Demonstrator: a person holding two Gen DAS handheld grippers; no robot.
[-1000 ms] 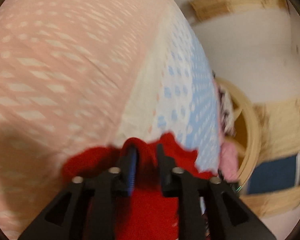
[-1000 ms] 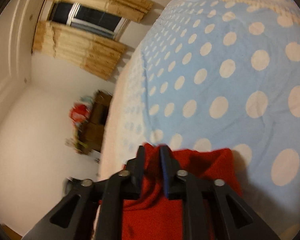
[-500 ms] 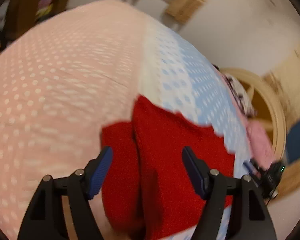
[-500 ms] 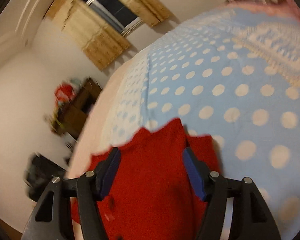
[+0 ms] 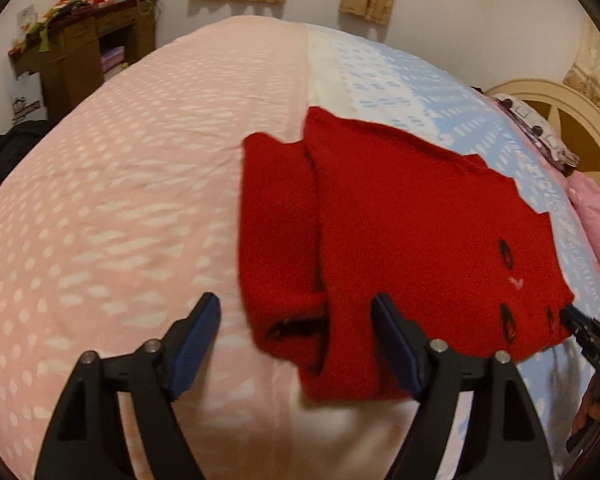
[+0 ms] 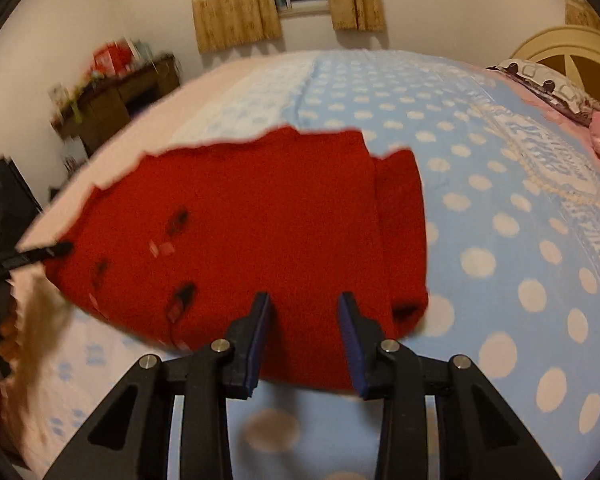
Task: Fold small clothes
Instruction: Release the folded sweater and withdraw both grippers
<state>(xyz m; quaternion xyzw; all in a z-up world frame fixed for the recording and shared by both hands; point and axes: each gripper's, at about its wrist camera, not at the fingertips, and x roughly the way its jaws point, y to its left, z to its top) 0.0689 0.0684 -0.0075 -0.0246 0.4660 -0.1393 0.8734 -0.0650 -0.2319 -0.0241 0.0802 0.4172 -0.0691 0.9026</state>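
Left wrist: red garment (image 5: pixel 400 232) lies long axis crosswise.

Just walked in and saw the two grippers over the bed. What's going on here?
A person is folding a small red garment on a bed with a pink and blue dotted bedspread, holding a gripper in each hand. The garment lies flat, already folded over on itself. The left gripper is opening and the right gripper is closing; both hover at the garment's near edge, and neither grips it.
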